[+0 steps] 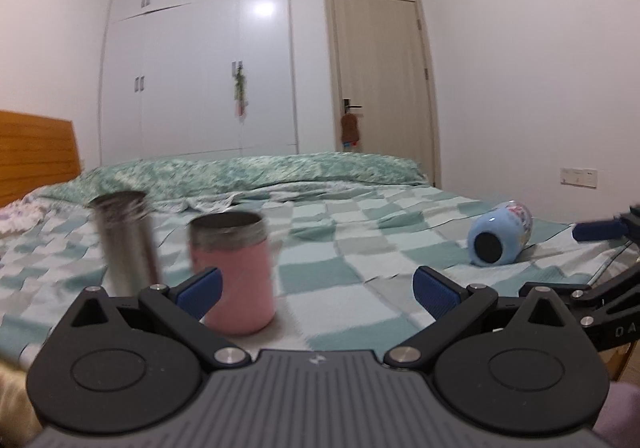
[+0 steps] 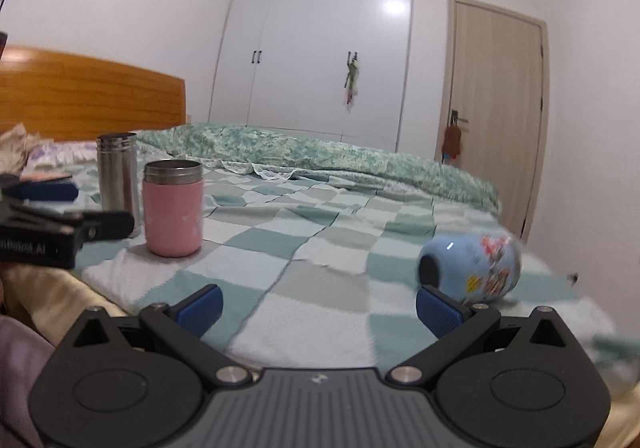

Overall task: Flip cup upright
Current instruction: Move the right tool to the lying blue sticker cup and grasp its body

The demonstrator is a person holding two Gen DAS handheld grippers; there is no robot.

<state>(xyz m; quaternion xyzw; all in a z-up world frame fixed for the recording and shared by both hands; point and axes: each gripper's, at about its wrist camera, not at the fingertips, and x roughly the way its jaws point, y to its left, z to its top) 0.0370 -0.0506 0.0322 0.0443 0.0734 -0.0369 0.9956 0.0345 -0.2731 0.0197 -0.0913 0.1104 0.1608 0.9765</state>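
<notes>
Only the right view shows the blue cup's (image 2: 472,268) sticker.

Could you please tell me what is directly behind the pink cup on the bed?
A steel tumbler stands upright just behind the pink cup; the cup covers its lower right edge.

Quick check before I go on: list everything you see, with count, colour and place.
blue cup: 1, light blue with cartoon print, lying on its side, right part of bed
pink cup: 1, pink with steel rim, upright, left part of bed
steel cup: 1, silver, upright behind the pink cup
bed: 1, green checked cover
headboard: 1, orange wood, far left
wardrobe: 1, white, back wall
door: 1, beige, shut
left gripper: open, empty
right gripper: open, empty
</notes>
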